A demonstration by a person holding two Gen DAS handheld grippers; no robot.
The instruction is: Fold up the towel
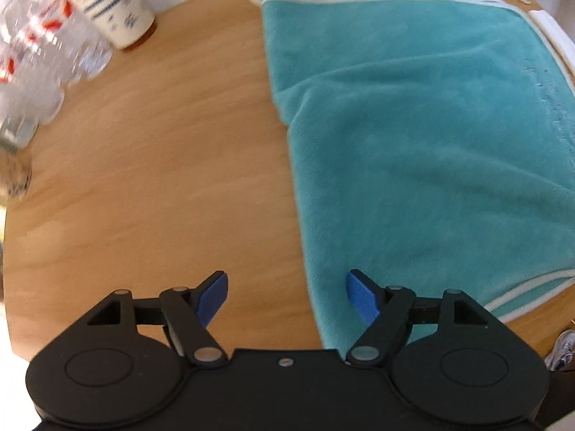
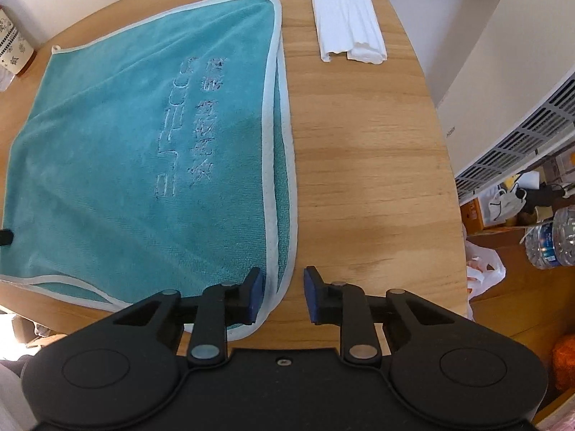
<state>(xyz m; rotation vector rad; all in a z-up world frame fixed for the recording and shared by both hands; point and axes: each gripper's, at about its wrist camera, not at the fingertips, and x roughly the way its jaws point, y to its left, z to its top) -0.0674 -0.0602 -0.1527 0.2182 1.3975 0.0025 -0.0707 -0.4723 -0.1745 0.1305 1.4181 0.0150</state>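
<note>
The teal plush towel with white piping is lying doubled, soft and limp; pinching its near-right corner looks best. The left gripper and right gripper are hovering, jaws apart, empty.

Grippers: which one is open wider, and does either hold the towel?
The left gripper: its blue fingers stand far apart over the towel edge. The right gripper is open too, but narrower. Neither holds it.

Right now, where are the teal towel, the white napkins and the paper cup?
teal towel (image 2: 125,151): right wrist view, its top layer.
white napkins (image 2: 346,23): right wrist view, middle of stack.
paper cup (image 1: 111,0): left wrist view, its side.
</note>
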